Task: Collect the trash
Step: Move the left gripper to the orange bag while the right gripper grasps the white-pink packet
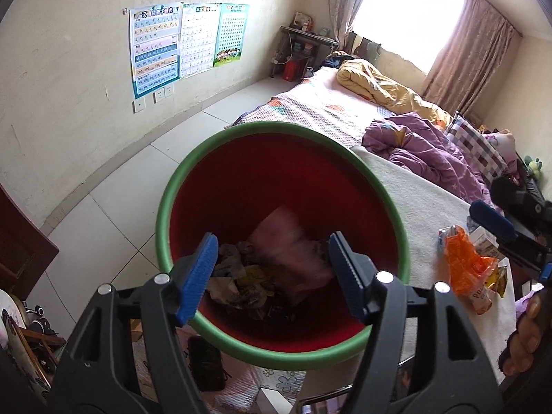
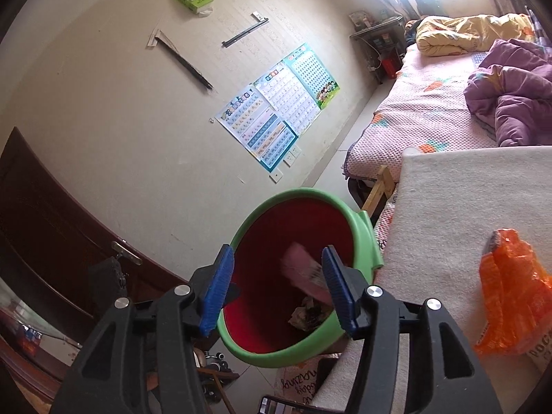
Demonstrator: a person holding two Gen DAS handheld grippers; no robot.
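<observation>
A green-rimmed bin [image 1: 165, 214] with a red inside stands beside the white-covered table [image 1: 414, 207]. It holds crumpled trash [image 1: 241, 276]. A blurred pink wrapper [image 1: 289, 245] is in mid-air inside the bin, and it also shows in the right wrist view [image 2: 303, 270]. My left gripper [image 1: 272, 276] is open and empty above the bin mouth. My right gripper [image 2: 276, 289] is open and empty over the bin [image 2: 365, 227], and it shows at the right edge of the left wrist view [image 1: 493, 224]. An orange snack bag [image 1: 465, 262] lies on the table, also seen in the right wrist view [image 2: 510, 289].
Other wrappers and a small carton [image 1: 486, 241] lie by the orange bag. A bed [image 1: 331, 103] with purple and yellow quilts is behind the table. A dark wooden door [image 2: 41, 227] stands left of the bin. Posters [image 1: 155, 48] hang on the wall. Clutter lies on the floor below.
</observation>
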